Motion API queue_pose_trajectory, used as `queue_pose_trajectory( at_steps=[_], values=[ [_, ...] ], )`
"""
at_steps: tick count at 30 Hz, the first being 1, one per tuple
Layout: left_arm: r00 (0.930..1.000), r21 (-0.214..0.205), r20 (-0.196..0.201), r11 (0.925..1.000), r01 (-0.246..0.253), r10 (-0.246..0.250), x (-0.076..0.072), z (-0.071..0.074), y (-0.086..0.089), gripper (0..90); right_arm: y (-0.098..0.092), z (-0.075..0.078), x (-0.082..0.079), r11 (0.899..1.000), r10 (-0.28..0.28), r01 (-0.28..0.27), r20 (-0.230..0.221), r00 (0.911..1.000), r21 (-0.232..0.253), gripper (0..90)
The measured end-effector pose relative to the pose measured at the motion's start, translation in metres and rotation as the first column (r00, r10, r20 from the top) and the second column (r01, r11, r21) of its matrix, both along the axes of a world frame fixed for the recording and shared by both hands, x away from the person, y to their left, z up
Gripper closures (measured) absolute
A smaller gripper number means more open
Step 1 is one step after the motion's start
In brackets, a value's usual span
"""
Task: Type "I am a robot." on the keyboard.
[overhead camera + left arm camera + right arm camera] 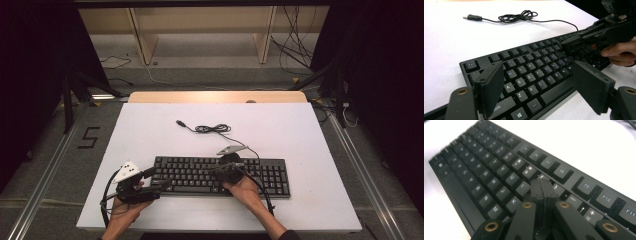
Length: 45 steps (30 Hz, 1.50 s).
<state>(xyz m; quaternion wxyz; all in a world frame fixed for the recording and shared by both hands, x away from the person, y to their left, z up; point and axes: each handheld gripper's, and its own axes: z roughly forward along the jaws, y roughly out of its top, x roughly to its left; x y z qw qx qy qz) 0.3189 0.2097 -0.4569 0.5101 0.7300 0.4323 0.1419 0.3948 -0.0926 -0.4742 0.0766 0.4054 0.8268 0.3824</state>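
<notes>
A black keyboard (200, 175) lies across the near half of the white table top (150, 135). Its thin black cable (212, 129) is coiled behind it and ends in a loose USB plug (180, 122). My left gripper (158, 180) is at the keyboard's left end. In the left gripper view, the left gripper (539, 72) is open, its jaws straddling the lower-left keys of the keyboard (529, 72) without pressing on them. My right gripper (218, 170) hovers over the keyboard's middle. In the right gripper view, the right gripper (542, 183) is shut and empty, tips just above the upper key rows (499, 170); contact is unclear.
The table's wooden far edge (217, 96) shows behind the white top. On the floor beyond are wooden shelf legs (142, 42) and loose cables (295, 45). Metal rails (47, 170) run along both sides of the table.
</notes>
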Motion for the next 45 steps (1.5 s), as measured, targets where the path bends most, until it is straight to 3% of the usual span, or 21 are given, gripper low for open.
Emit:
queue_pose_trajectory(
  at_steps=[12, 17, 25, 34, 45],
  values=[
    [0.9999, 0.015, -0.007, 0.9999, -0.009, 0.009, 0.002, 0.000, -0.002, 25.9, -0.005, 0.011, -0.009, 0.994, 0.028, -0.031, 0.031, 0.9991, 0.101, 69.2],
    [0.9999, 0.018, -0.013, 0.9998, -0.010, 0.010, 0.005, 0.000, -0.003, 28.5, -0.007, 0.013, -0.015, 0.992, 0.047, -0.051, 0.035, 0.9983, 0.120, 57.6],
    [0.9996, 0.038, -0.029, 0.9993, 0.003, -0.002, 0.013, 0.001, -0.012, 36.2, -0.010, 0.018, -0.024, 0.986, 0.070, -0.078, 0.060, 0.9958, 0.146, 46.7],
    [0.9979, 0.069, -0.054, 0.9969, 0.039, -0.035, 0.024, 0.001, -0.024, 55.3, -0.017, 0.020, -0.036, 0.982, 0.080, -0.090, 0.066, 0.9946, 0.164, 42.5],
    [0.9925, 0.111, -0.081, 0.9888, 0.100, -0.091, 0.041, -0.003, -0.044, 80.5, -0.022, 0.019, -0.044, 0.980, 0.092, -0.103, 0.071, 0.9932, 0.172, 40.5]
  ],
)
